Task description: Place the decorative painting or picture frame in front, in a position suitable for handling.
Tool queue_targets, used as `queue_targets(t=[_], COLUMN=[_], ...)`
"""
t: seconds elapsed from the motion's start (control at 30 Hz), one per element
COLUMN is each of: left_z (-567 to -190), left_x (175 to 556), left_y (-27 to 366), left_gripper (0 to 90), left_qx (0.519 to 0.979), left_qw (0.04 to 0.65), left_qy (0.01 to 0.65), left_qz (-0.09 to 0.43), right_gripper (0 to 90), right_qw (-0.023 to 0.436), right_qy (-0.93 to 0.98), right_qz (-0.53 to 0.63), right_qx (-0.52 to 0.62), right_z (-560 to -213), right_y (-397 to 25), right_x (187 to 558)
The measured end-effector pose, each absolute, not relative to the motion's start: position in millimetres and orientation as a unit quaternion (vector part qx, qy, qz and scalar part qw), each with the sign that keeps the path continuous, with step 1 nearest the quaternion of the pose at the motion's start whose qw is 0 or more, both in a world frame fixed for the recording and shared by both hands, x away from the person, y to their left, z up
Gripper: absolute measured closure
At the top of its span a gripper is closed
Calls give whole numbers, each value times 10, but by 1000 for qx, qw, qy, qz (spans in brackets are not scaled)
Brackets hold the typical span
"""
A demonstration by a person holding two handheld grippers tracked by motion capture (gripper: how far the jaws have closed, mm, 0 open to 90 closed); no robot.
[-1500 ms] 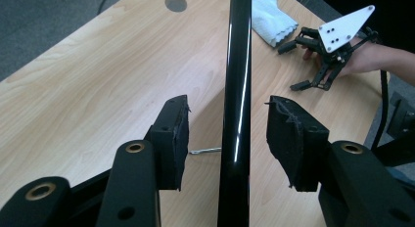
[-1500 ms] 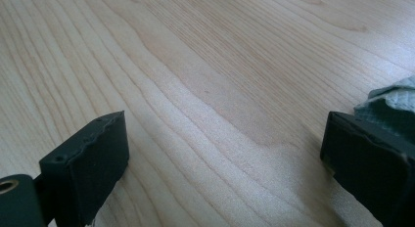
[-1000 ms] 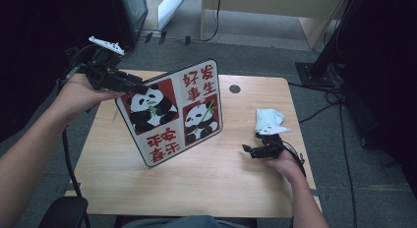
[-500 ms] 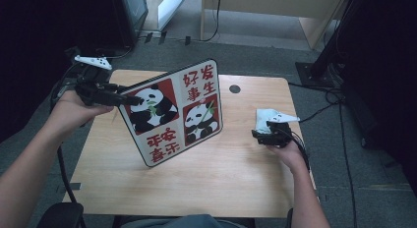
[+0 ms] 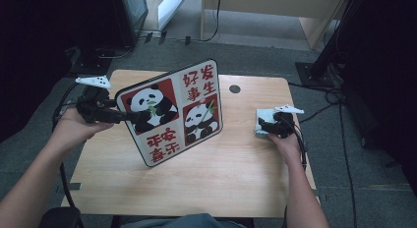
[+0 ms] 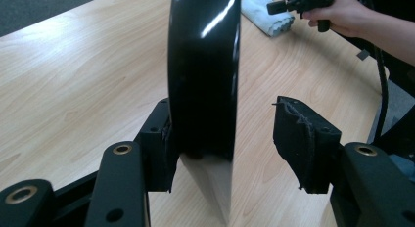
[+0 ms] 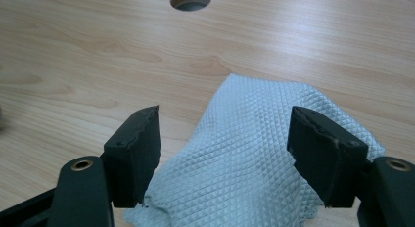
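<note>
Since a moment ago the right gripper [image 7: 222, 156] has moved onto the cloth [image 7: 254, 153], and its jaws now stand wide apart with the pale quilted cloth lying between and beneath them. The left gripper [image 6: 230, 144] has its jaws parted around the edge of the panda board [image 5: 172, 112]: the left jaw touches the glossy black edge, the right jaw stands clear of it. Beyond, the board stands tilted on the bench [image 5: 221, 184].
</note>
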State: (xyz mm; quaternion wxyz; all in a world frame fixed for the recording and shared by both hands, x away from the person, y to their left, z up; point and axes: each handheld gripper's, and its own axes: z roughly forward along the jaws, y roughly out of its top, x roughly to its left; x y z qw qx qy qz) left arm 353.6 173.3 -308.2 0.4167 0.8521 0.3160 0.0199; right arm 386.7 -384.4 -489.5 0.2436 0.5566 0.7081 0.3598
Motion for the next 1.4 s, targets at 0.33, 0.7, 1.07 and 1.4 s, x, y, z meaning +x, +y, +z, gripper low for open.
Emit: queue_targets(t=[0.33, 0.7, 1.07, 1.4], left_z=[-3287, -3383, -3436, -3462], left_x=[3492, 3441, 3403, 3387], left_y=[1723, 1693, 1681, 1684], left_gripper=[452, 454, 456, 473], left_qx=[849, 843, 839, 832], left_qw=[419, 428, 430, 437], left_qy=[320, 325, 333, 341], left_qz=[18, 22, 26, 27], right_gripper=[293, 371, 415, 679], right_qw=[227, 243, 256, 251], right_qy=[710, 712, 714, 722], right_qz=[332, 321, 313, 312], right_qx=[578, 575, 572, 565], right_z=[-5085, -5158, -5178, -5151], right_y=[-3887, -3899, -3884, -3915], right_x=[3958, 3942, 3920, 3883])
